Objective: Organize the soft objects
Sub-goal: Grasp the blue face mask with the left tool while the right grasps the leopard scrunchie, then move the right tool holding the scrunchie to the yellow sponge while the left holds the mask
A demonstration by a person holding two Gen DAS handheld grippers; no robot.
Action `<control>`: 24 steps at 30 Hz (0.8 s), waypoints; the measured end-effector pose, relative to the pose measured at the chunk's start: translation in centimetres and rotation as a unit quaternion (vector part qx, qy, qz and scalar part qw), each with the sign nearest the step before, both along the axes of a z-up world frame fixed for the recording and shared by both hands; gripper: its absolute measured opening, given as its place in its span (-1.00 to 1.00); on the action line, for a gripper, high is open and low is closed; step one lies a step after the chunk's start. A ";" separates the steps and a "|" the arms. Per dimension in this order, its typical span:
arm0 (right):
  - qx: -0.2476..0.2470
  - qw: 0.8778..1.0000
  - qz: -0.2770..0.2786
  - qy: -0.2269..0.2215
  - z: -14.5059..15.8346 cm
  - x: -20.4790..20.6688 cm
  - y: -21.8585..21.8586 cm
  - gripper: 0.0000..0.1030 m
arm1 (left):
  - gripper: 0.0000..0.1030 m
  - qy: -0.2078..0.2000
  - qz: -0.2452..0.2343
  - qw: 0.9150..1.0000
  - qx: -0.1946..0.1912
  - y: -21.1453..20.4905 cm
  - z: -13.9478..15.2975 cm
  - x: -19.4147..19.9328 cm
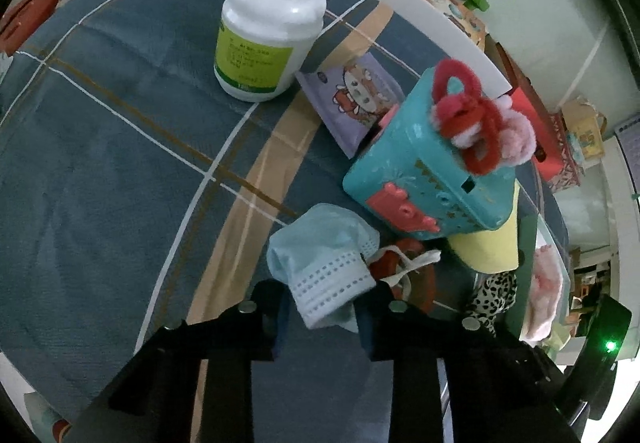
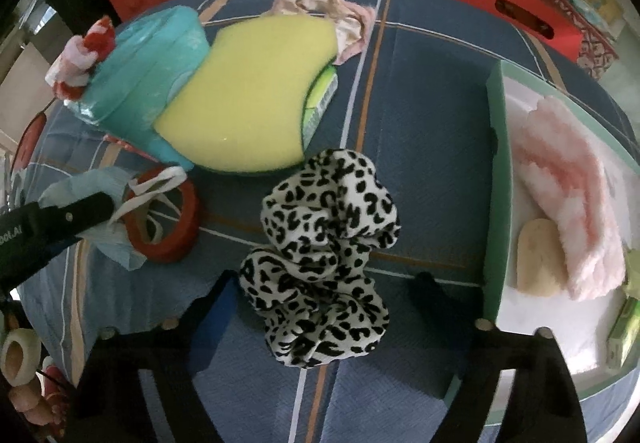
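A crumpled light blue face mask (image 1: 320,275) lies on the blue plaid cloth (image 1: 120,163). My left gripper (image 1: 322,297) is shut on the mask's near end, with its white ear loops trailing to the right over a red tape ring (image 1: 424,275). In the right wrist view a black-and-white leopard scrunchie (image 2: 324,255) lies between the fingers of my right gripper (image 2: 326,285), which stands open around it; a gap shows at the right finger. The mask (image 2: 100,179) appears there at far left under a black finger (image 2: 76,213) of the left gripper.
A white pill bottle (image 1: 272,23), a purple cartoon pouch (image 1: 352,99) and a teal toy box (image 1: 432,163) with red pipe-cleaner trim stand behind. A yellow sponge (image 2: 248,99) leans on the box. A green-walled tray (image 2: 498,183) at right holds a pink fluffy cloth (image 2: 568,195).
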State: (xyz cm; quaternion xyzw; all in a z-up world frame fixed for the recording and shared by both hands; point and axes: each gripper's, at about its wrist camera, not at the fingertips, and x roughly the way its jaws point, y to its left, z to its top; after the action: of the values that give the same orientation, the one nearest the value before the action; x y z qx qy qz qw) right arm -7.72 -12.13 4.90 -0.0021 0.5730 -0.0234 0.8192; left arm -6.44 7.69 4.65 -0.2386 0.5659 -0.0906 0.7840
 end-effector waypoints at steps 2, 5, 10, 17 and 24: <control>-0.003 1.000 0.004 -0.002 0.0 0.0 0.3 0.55 | -0.48 -0.003 0.002 1.000 0.001 0.1 0.1 0.0; -0.005 1.000 0.009 -0.008 0.2 -0.1 0.7 0.38 | -0.48 -0.003 0.001 1.000 0.001 0.1 0.2 0.0; -0.001 1.000 0.010 -0.009 0.3 -0.4 1.6 0.10 | -0.48 -0.001 0.001 1.000 0.002 0.0 0.1 0.1; 0.009 1.000 0.002 -0.017 0.9 -0.7 1.6 -0.16 | -0.48 -0.002 0.001 1.000 0.002 0.0 0.0 0.0; 0.016 1.000 -0.001 -0.023 1.3 -1.4 1.1 -0.26 | -0.58 -0.017 0.011 1.000 0.006 0.8 0.5 -0.1</control>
State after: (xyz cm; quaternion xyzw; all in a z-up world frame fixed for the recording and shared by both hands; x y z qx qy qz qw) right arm -9.15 -11.02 6.22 0.0119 0.5545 -0.0147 0.8320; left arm -6.49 8.48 5.20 -0.2383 0.5504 -0.0824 0.7959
